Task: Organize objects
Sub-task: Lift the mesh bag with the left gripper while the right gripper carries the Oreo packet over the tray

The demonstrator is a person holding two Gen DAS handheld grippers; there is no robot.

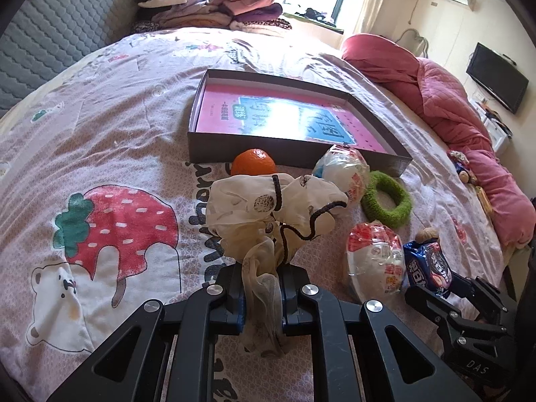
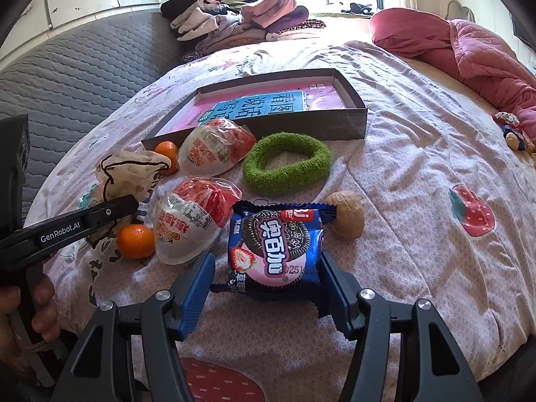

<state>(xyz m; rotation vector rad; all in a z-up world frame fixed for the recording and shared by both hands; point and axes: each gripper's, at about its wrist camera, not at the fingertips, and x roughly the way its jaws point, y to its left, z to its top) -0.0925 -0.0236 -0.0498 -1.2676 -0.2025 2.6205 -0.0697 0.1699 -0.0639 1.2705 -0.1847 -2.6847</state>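
Observation:
My left gripper [image 1: 261, 288] is shut on the neck of a white mesh drawstring pouch [image 1: 268, 207], which bunches up above the fingers. My right gripper [image 2: 268, 288] has its blue pads [image 2: 197, 288] against both sides of a blue cookie packet [image 2: 274, 244]. Around them on the bedspread lie two tangerines [image 2: 135, 241] [image 2: 166, 152], two plastic-wrapped buns [image 2: 191, 231] [image 2: 214, 149], a green fuzzy ring [image 2: 254, 167] and a walnut [image 2: 346, 214]. Behind these sits a shallow dark box [image 2: 355, 120] holding a pink book.
Folded clothes [image 1: 214, 3] are stacked at the bed's far end. A pink quilt [image 1: 445, 93] runs along the right side, with a small doll [image 2: 512, 130] beside it. A grey quilted panel [image 1: 57, 33] borders the left. A hand [image 2: 37, 321] holds the left gripper's handle.

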